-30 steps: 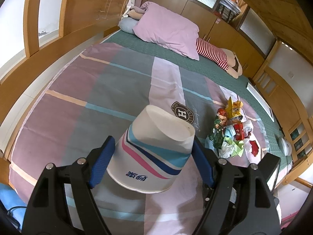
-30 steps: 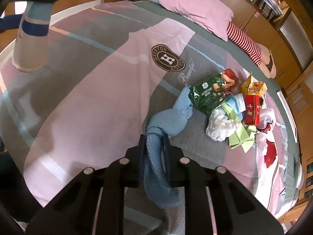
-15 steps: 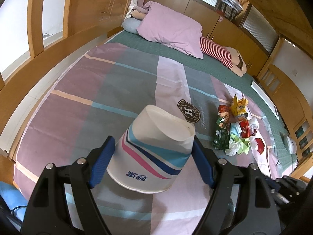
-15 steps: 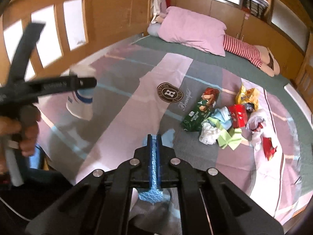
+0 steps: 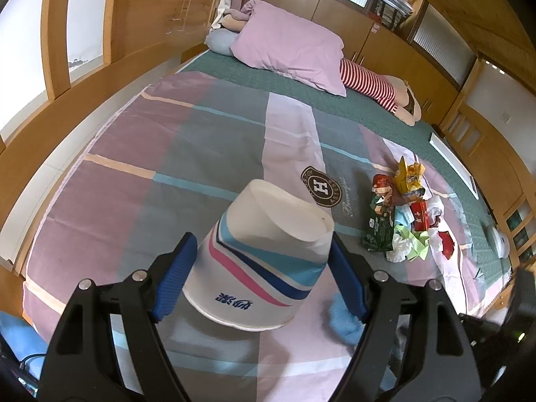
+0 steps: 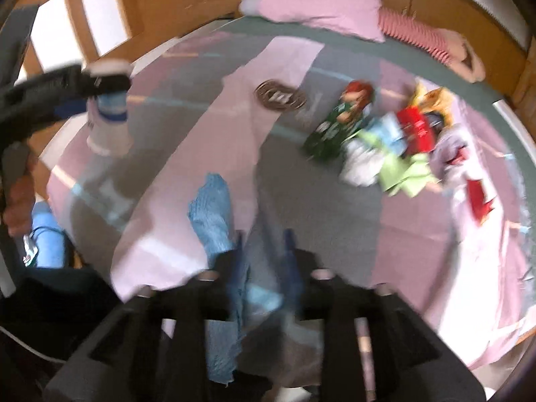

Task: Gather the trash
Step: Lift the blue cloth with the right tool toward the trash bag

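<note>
My left gripper [image 5: 261, 246] is shut on a white paper cup [image 5: 268, 261] with pink and blue stripes, held upside down over the bed's near part. The right wrist view also shows this cup [image 6: 107, 124]. A crumpled blue paper piece [image 6: 214, 214] lies on the bedspread against the left finger of my right gripper [image 6: 263, 246], whose jaws are opening. The blurred picture shows no pad pressing on the piece. The blue piece [image 5: 341, 318] peeks out behind the left gripper's right finger. The trash pile [image 6: 385, 140] of wrappers, a red box and tissue lies to the right, seen also as the pile [image 5: 402, 221].
A striped bedspread [image 5: 201, 154] covers the bed, with a pink pillow [image 5: 291, 43] and a striped soft toy [image 5: 372, 83] at the head. Wooden walls and cabinets surround the bed. A person's hand [image 6: 16, 201] grips the left tool.
My right gripper carried the blue piece away from the pile toward the bed's near edge, clamped tight, then parted its jaws. The left gripper and its cup stayed put.
</note>
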`<state>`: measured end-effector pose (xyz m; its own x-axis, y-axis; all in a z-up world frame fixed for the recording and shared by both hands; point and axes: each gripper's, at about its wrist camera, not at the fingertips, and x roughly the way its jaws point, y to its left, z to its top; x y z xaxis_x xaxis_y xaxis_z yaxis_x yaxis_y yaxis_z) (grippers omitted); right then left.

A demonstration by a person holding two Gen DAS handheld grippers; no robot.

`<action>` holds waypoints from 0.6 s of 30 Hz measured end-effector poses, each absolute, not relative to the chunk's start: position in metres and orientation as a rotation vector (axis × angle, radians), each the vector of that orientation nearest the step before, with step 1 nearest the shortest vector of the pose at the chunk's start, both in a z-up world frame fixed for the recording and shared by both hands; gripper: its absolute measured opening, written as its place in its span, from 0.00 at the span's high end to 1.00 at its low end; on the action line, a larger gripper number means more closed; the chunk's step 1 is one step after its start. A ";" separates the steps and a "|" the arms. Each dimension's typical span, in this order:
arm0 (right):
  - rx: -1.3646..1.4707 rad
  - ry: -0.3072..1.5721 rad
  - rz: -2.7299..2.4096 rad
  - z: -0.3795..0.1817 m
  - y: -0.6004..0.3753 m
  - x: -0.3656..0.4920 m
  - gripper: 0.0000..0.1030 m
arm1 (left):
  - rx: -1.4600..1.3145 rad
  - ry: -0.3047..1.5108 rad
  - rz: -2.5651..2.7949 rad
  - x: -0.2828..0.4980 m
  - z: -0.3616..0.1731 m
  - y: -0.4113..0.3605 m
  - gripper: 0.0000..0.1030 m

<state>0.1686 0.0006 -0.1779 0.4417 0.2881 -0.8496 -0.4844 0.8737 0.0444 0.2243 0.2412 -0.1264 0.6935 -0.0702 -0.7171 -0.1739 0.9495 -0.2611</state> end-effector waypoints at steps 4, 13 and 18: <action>-0.287 1.064 0.565 -0.195 0.020 0.163 0.62 | -0.323 0.807 0.059 0.224 -0.126 0.241 0.24; -0.417 1.128 0.753 -0.220 0.056 0.154 0.70 | -0.303 0.804 0.069 0.224 -0.126 0.242 0.24; -0.413 1.058 0.681 -0.208 0.049 0.150 0.71 | -0.226 0.770 0.112 0.220 -0.120 0.237 0.24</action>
